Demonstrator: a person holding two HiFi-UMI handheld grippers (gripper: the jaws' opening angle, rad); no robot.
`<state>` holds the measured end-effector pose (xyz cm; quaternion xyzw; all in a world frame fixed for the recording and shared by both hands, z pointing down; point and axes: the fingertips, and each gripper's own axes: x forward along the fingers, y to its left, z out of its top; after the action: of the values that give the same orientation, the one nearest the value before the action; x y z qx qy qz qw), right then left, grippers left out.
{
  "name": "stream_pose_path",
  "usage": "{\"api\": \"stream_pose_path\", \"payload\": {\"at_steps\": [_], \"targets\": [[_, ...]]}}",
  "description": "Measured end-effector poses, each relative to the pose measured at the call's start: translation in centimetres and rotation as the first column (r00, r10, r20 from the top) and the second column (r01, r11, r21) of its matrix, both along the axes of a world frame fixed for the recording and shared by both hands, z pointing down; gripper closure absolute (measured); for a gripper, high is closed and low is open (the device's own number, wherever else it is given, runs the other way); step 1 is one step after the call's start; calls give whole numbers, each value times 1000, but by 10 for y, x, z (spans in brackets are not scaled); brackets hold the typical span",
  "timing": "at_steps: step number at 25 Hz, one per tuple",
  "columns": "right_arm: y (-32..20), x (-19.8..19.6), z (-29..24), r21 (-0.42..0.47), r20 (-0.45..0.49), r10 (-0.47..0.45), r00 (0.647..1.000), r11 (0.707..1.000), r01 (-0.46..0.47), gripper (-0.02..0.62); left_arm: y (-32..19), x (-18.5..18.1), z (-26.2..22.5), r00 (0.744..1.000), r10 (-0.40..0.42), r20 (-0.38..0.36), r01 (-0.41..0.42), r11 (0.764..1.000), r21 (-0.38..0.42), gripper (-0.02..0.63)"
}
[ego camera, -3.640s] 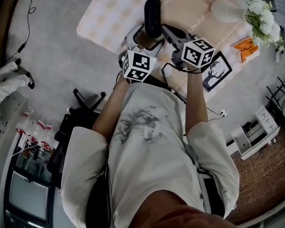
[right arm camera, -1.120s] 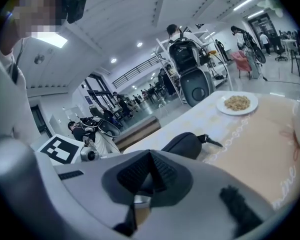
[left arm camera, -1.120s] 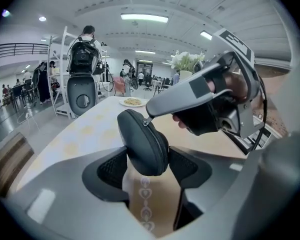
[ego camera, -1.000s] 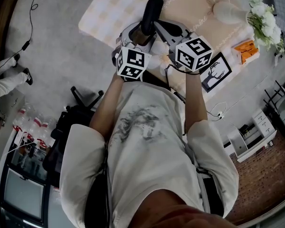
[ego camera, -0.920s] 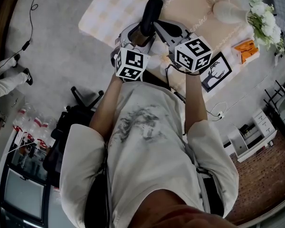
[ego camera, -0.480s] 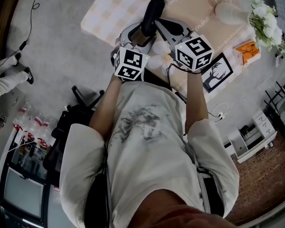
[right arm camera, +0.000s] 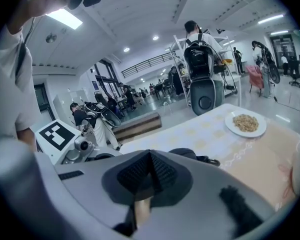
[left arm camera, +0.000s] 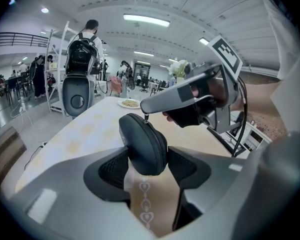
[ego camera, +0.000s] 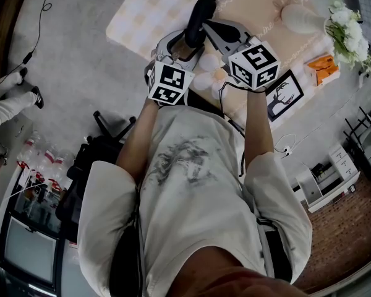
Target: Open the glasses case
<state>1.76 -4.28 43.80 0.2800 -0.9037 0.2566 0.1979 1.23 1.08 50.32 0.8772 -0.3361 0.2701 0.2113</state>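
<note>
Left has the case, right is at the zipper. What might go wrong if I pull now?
1. The left gripper grips the glasses case only at its near end, above the table; a hard tug may twist or drop it.
2. The right gripper's shut jaws meet the small zipper pull at their very tip; they may slip off.

The person wears a white short-sleeved T-shirt [ego camera: 204,209] with a faded grey print [ego camera: 179,161] on the chest, while the left gripper [left arm camera: 142,168] and right gripper [right arm camera: 149,178] are grey shells with black ribbed pads [left arm camera: 111,167], white cubes [ego camera: 168,83] of black square markers, and a black cable [left arm camera: 241,115].
</note>
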Motion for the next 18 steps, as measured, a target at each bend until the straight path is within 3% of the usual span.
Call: {"api": "stream_pose_path", "payload": {"at_steps": [9, 18], "targets": [[16, -7, -1, -18, 58, -83, 995, 996, 84, 578, 1, -3, 3, 1000, -3, -1, 3, 1000, -13, 348], [18, -7, 5, -15, 8, -99, 995, 995, 99, 580, 1, -2, 2, 1000, -4, -5, 4, 1000, -13, 349]]}}
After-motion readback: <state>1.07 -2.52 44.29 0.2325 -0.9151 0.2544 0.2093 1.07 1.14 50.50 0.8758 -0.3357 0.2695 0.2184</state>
